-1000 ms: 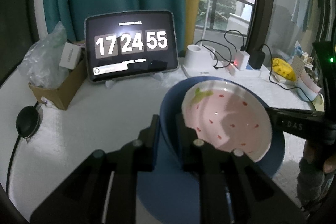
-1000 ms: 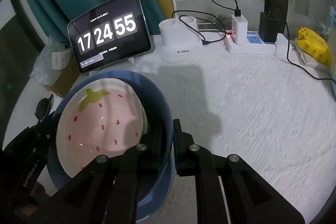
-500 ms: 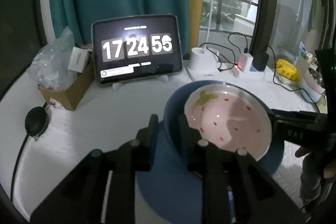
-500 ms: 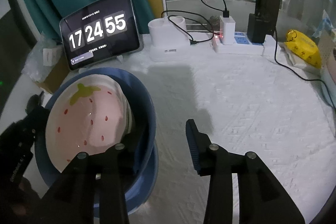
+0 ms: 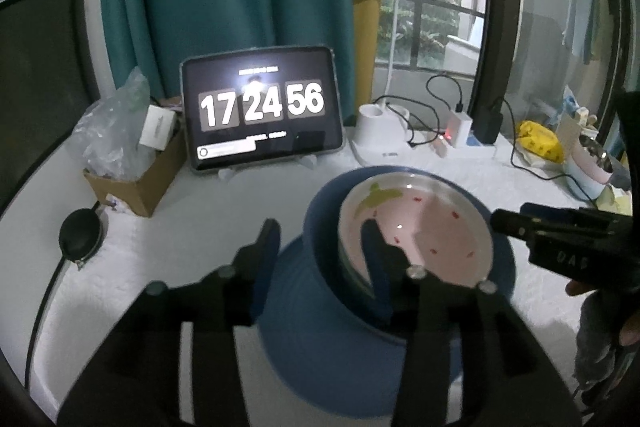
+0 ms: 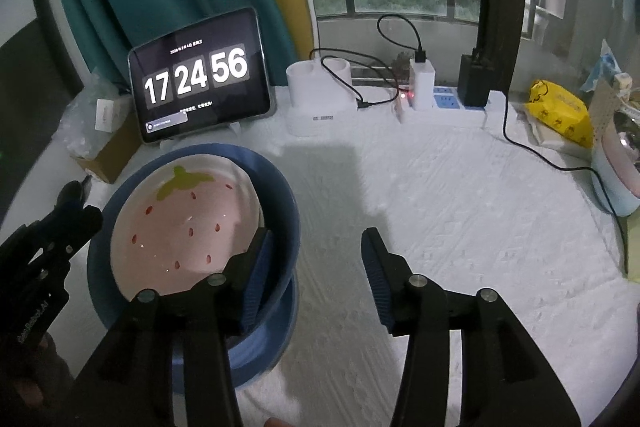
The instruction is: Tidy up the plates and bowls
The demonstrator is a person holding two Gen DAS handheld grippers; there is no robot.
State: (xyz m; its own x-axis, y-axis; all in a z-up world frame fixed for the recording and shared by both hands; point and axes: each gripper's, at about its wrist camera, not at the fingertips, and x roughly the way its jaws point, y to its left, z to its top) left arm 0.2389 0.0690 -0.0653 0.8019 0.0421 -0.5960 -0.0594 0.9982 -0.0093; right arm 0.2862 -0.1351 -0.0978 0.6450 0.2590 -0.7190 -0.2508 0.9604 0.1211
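A pink strawberry-print dish point(image 5: 432, 227) point(image 6: 188, 223) lies inside a deep blue bowl point(image 5: 304, 291) point(image 6: 280, 195), which stands on a blue plate point(image 5: 320, 367) point(image 6: 280, 327) on the white cloth. My left gripper point(image 5: 320, 231) straddles the bowl's near wall, one finger outside and one over the pink dish. Its jaws are opening and the pads stand off the wall. My right gripper point(image 6: 316, 243) straddles the bowl's right wall in the same way. Its jaws are also opening, with no pad pressing on the bowl.
At the back stand a tablet clock point(image 5: 260, 107), a cardboard box with a plastic bag point(image 5: 132, 171), a white lamp base point(image 5: 380, 135) and a power strip point(image 6: 440, 103) with cables. A yellow packet point(image 6: 560, 111) and a cup point(image 6: 616, 179) sit right. A black round object point(image 5: 78, 235) lies left.
Both grippers were shut on the blue bowl's rim a second ago. Both have since opened and drawn back and up a little, while the stack stays on the cloth.
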